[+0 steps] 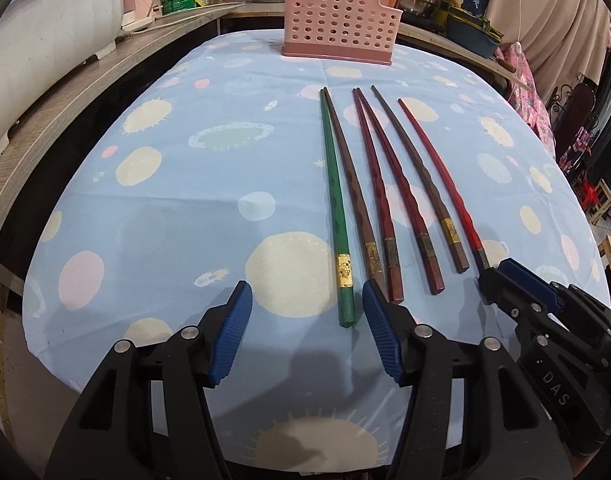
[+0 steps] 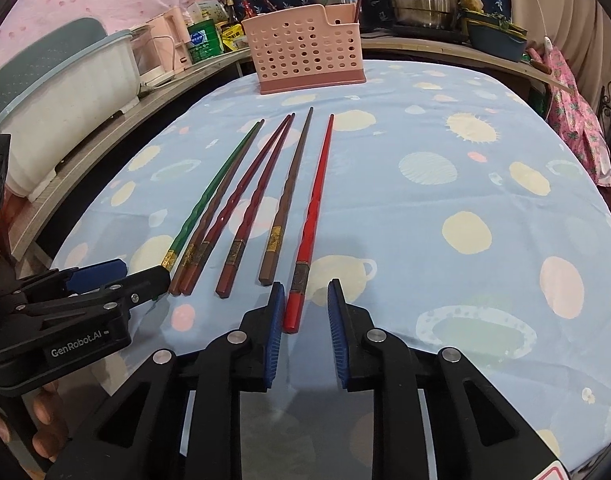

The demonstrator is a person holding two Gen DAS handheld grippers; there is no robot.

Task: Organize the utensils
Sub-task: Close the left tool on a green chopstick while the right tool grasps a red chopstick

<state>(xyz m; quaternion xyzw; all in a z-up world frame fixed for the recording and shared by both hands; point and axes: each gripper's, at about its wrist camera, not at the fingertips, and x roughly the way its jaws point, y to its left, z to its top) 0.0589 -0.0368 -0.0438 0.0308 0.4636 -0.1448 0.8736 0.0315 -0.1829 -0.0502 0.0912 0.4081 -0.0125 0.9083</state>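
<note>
A table under a blue spotted cloth (image 1: 153,216) is seen, cluttered shelves behind. Six chopsticks (image 1: 385,196) are laid side by side at its middle, tips toward a pink holder (image 1: 337,20) at the far edge. The green chopstick (image 1: 334,204) is straddled by the left gripper (image 1: 307,308), jaws released. The red chopstick (image 2: 310,224) is flanked by the right gripper (image 2: 305,304), jaws narrow but not pressing.

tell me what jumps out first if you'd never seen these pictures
Six chopsticks lie side by side on the blue spotted tablecloth, from a green chopstick on the left to a bright red chopstick on the right. Each one sits between an open gripper's pads: left gripper, right gripper. Behind stands a pink perforated holder.
</note>
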